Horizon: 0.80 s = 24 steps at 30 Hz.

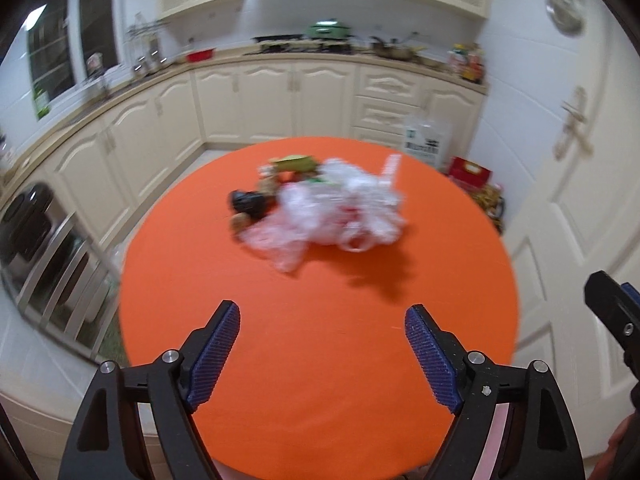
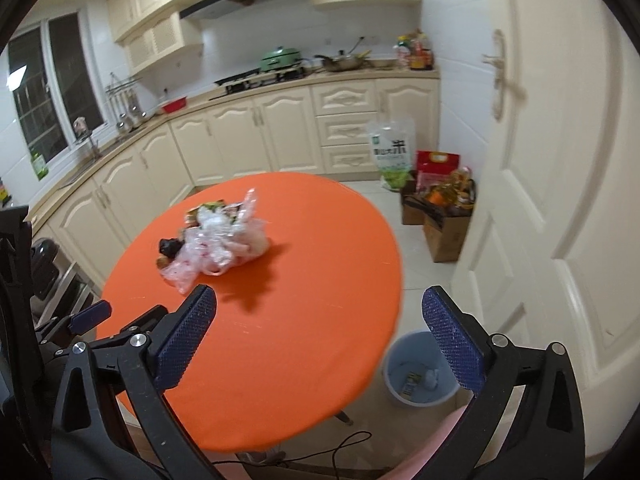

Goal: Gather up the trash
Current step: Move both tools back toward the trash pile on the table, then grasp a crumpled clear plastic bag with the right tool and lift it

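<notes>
We hold the left tool (image 1: 322,322) above the near part of the round orange bench (image 1: 320,380), and its two blue ribbed pads (image 1: 216,356) stand spread wide with nothing between them. We hold the right tool (image 2: 320,304) over the near right edge of the same bench (image 2: 280,360); its pads (image 2: 186,336) are likewise spread wide and grip nothing.

The trash sits on the bench, past its middle and well apart from both tools. It consists of a crumpled clear plastic bag (image 1: 340,210), seen from the right wrist as a loose heap (image 2: 224,244). A small black lump (image 1: 248,202) lies touching the left side of the bag, and a brownish scrap (image 1: 240,222) lies just beside that lump. A greenish-yellow piece (image 1: 294,162) lies behind the bag, on the side toward the cabinets (image 1: 280,96). Motion blur hides finer detail of these items.

On the floor, just beside the near right edge of the bench, a pale blue bin (image 2: 420,372) stands upright with a few small scraps inside it. The right pad of the right tool overlaps the bin in the right wrist view.

A part of the right tool (image 1: 612,312) also appears at the right edge of the left wrist view.
</notes>
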Each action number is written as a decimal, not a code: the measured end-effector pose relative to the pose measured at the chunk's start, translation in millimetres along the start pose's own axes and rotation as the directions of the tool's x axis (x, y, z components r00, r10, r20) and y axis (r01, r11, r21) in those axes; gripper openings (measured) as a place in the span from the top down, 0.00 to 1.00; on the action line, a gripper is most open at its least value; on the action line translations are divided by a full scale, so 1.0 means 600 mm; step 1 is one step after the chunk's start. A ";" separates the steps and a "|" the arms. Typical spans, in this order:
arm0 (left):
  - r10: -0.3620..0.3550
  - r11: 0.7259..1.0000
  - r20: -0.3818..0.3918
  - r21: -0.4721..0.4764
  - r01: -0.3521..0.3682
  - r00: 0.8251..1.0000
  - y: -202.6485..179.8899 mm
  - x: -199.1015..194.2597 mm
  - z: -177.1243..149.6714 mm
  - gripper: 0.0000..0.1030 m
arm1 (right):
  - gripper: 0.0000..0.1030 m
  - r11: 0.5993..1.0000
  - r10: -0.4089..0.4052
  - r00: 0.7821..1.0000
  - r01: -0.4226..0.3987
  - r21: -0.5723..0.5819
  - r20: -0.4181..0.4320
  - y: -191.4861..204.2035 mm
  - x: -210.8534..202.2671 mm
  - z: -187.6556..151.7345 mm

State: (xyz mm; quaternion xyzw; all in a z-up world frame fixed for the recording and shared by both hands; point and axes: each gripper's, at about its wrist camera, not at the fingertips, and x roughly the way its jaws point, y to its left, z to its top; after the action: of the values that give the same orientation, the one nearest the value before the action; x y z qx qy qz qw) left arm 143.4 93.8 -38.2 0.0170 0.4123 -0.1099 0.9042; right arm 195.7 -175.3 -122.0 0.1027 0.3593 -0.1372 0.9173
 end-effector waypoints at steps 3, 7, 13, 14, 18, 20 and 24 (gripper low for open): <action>0.044 0.997 -0.033 -0.055 -0.046 0.999 0.043 0.023 0.004 0.21 | 0.00 0.998 0.040 0.998 -0.042 -0.049 -0.038 0.042 0.040 0.009; 0.066 0.991 -0.079 -0.115 -0.074 0.995 0.083 0.054 0.020 0.21 | 0.07 0.990 0.074 0.993 -0.085 -0.115 -0.095 0.098 0.091 0.016; 0.093 0.974 -0.130 -0.192 -0.117 0.987 0.162 0.092 0.052 0.21 | 0.22 0.972 0.115 0.978 -0.147 -0.181 -0.176 0.160 0.167 0.027; 0.096 0.972 -0.136 -0.200 -0.122 0.986 0.172 0.097 0.055 0.21 | 0.22 0.969 0.117 0.975 -0.154 -0.195 -0.187 0.170 0.187 0.033; 0.106 0.964 -0.162 -0.225 -0.141 0.981 0.209 0.133 0.071 0.21 | 0.30 0.966 0.074 0.971 -0.127 -0.225 -0.229 0.191 0.254 0.048; 0.104 0.961 -0.181 -0.234 -0.145 0.978 0.222 0.155 0.078 0.21 | 0.33 0.968 0.063 0.963 -0.124 -0.219 -0.264 0.193 0.293 0.053; 0.104 0.957 -0.227 -0.243 -0.160 0.968 0.240 0.207 0.090 0.21 | 0.51 0.975 0.062 0.943 -0.127 -0.183 -0.326 0.184 0.355 0.058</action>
State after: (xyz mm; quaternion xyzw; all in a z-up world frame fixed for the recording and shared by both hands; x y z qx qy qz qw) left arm 293.1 204.5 -104.3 -0.0624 0.5151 0.0082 0.8548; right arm 403.5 -119.0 -233.7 0.0472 0.5092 -0.0374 0.8585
